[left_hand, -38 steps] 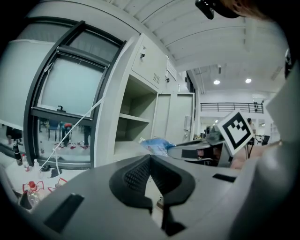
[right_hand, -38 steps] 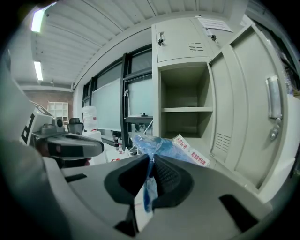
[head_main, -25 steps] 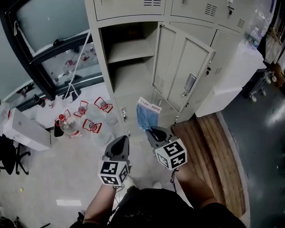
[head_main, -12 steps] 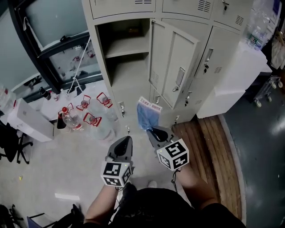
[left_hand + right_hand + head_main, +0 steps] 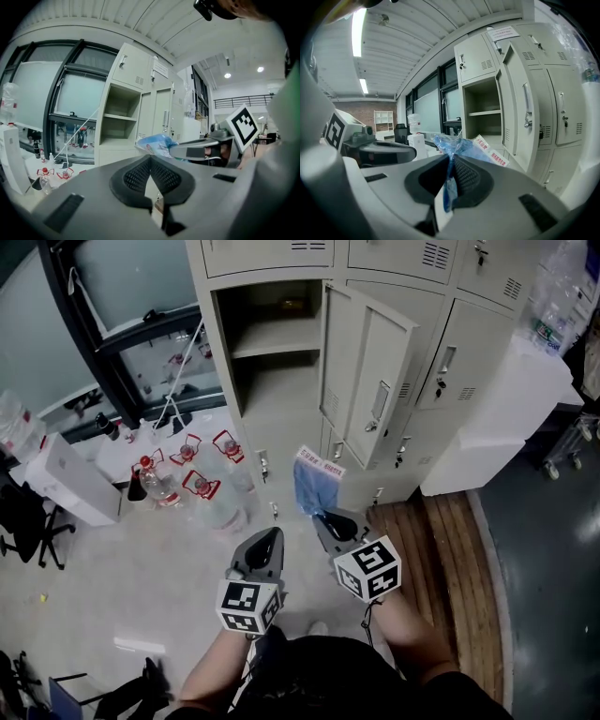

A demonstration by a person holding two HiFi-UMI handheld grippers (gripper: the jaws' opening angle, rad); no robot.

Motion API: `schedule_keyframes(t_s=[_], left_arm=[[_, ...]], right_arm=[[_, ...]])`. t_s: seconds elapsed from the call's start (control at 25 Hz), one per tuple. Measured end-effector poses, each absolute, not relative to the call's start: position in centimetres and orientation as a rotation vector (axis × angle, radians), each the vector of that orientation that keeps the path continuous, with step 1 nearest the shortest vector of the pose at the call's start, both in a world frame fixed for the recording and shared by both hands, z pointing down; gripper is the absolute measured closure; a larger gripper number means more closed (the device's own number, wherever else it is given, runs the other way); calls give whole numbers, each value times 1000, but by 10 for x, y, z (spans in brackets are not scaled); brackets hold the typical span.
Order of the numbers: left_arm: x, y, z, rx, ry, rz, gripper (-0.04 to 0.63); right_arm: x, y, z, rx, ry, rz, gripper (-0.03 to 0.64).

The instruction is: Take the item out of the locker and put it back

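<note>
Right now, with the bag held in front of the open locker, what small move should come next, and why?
Probably move the right gripper forward, toward the open locker. Its fingers are shut on the blue bag, which hangs outside the locker, and the door stands open, so the way in looks free. The left gripper is shut and empty.

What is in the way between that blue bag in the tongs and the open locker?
Nothing visible. The right tongs grip the blue bag facing the open locker; its door is swung aside to the right, and the bottles stand off to the left.
</note>
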State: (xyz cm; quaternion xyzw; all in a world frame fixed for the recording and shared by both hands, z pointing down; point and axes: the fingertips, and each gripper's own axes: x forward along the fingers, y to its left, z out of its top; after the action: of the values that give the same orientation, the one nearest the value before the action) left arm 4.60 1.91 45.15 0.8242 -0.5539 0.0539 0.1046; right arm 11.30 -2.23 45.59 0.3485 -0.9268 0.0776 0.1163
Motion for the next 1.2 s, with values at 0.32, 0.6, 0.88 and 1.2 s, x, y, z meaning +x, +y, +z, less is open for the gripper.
schedule_keyframes(t_s=[0.32, 0.6, 0.88, 1.2], left_arm=[[47, 21, 451, 2424, -1645, 158, 591], [48, 19, 450, 2428, -1637, 155, 591], [43, 13, 452, 2424, -1629, 156, 591], [25, 3, 453, 2425, -1621, 159, 591]], right_arm=[[116, -21, 458, 1012, -2724, 239, 592], [117, -21, 457, 1016, -2722, 245, 592], [111, -26, 459, 1016, -2719, 255, 592], [92, -36, 459, 1013, -2715, 252, 594]])
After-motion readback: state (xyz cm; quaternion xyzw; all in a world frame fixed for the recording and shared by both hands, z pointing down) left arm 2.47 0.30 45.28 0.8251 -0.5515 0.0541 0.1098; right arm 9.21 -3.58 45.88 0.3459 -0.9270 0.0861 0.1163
